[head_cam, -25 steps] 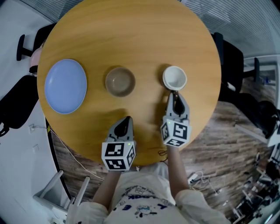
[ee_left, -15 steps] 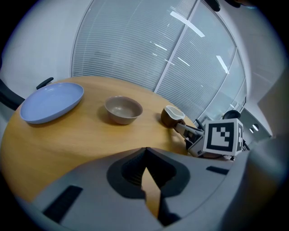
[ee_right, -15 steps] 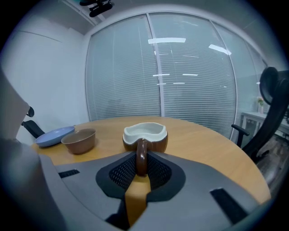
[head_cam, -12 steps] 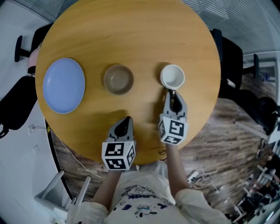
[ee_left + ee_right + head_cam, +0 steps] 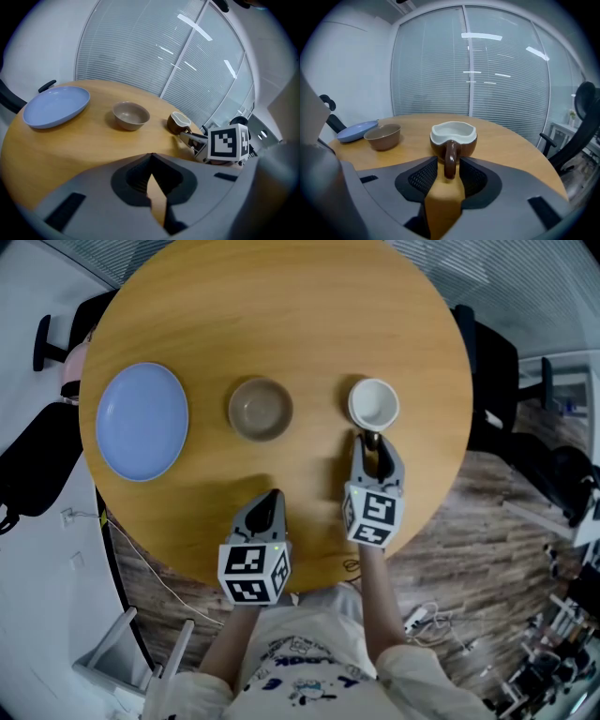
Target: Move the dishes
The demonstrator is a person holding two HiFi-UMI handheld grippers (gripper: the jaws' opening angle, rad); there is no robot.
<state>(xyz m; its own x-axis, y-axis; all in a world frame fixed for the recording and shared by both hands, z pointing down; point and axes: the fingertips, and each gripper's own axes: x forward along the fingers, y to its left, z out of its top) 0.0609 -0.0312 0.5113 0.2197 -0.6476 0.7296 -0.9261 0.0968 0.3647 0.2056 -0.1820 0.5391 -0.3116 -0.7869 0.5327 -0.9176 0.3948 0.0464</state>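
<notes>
A brown cup (image 5: 373,404) with a white inside stands upright at the right of the round wooden table (image 5: 281,315). My right gripper (image 5: 373,439) is just behind it, open. In the right gripper view the cup's handle (image 5: 450,159) sits between the two jaws with a small gap at its left side. A brown bowl (image 5: 260,409) stands mid-table and a blue plate (image 5: 142,421) lies at the left. My left gripper (image 5: 272,493) rests near the table's front edge, shut with nothing in it, well short of the bowl (image 5: 131,115).
Black office chairs stand off the table's left (image 5: 37,456) and right (image 5: 497,371). Cables lie on the wooden floor (image 5: 469,549) by the front right. Windows with blinds (image 5: 468,70) lie beyond the far edge.
My right gripper has crept a little forward toward the cup, with the handle now between its jaws. The left gripper and the dishes have stayed where they were.
</notes>
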